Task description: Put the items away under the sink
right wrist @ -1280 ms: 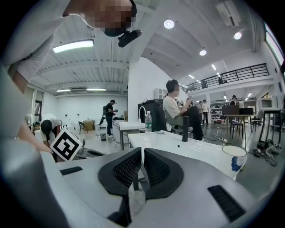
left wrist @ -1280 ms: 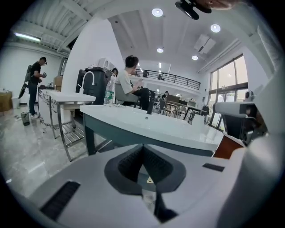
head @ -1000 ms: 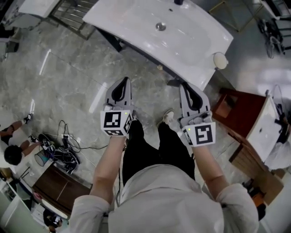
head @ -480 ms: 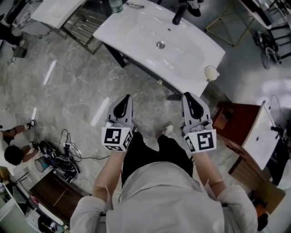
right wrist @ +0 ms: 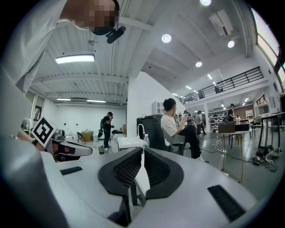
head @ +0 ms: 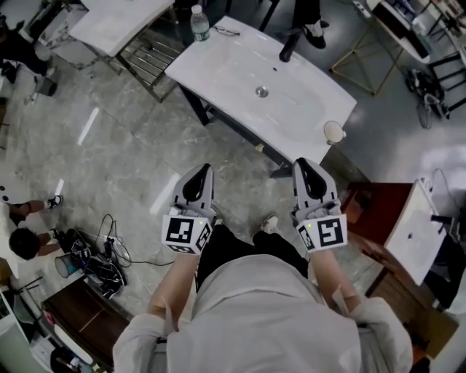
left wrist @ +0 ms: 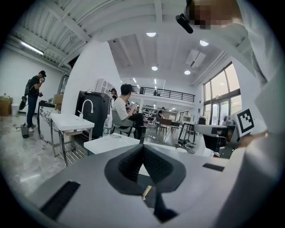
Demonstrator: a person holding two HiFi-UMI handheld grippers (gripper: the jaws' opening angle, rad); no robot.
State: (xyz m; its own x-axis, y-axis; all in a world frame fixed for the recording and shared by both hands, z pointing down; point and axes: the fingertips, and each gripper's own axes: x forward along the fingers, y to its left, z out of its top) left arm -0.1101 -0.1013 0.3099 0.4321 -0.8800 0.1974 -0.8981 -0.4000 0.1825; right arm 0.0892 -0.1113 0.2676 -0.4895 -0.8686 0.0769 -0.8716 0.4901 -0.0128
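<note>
Sink (head: 240,69) stands ahead of both grippers and apart from them. It is a white slab top with a shallow oval basin and a metal drain (head: 262,92) at its middle.

The left gripper (head: 202,172) has its jaws pressed together with nothing between them. In its own view the ribbed black pads (left wrist: 129,162) meet at a point. The right gripper (head: 304,166) is likewise closed and empty, its pads (right wrist: 129,168) touching at the tips. Both are smooth grey shells, each with a marker cube (head: 186,231) at the rear, held side by side above the person's dark trousers (head: 233,251).

Below lies a floor (head: 124,146) of polished grey stone with pale veins and streaks of reflected light. The sink top rests on dark legs. A black faucet (head: 289,45) rises at its far edge. A clear bottle (head: 199,24) stands upright on its far left corner, and a round white thing (head: 333,131) sits on its near right corner.

To the right, a smaller white basin (head: 411,233) sits among reddish-brown wooden furniture (head: 371,182). At far left, a white table (head: 116,22) has a metal rack (head: 149,62) under it. Cables (head: 102,251) lie tangled on the floor at lower left, near a seated person (head: 22,244). The gripper views show a tall white hall with ceiling lamps, a balcony rail and large windows.
</note>
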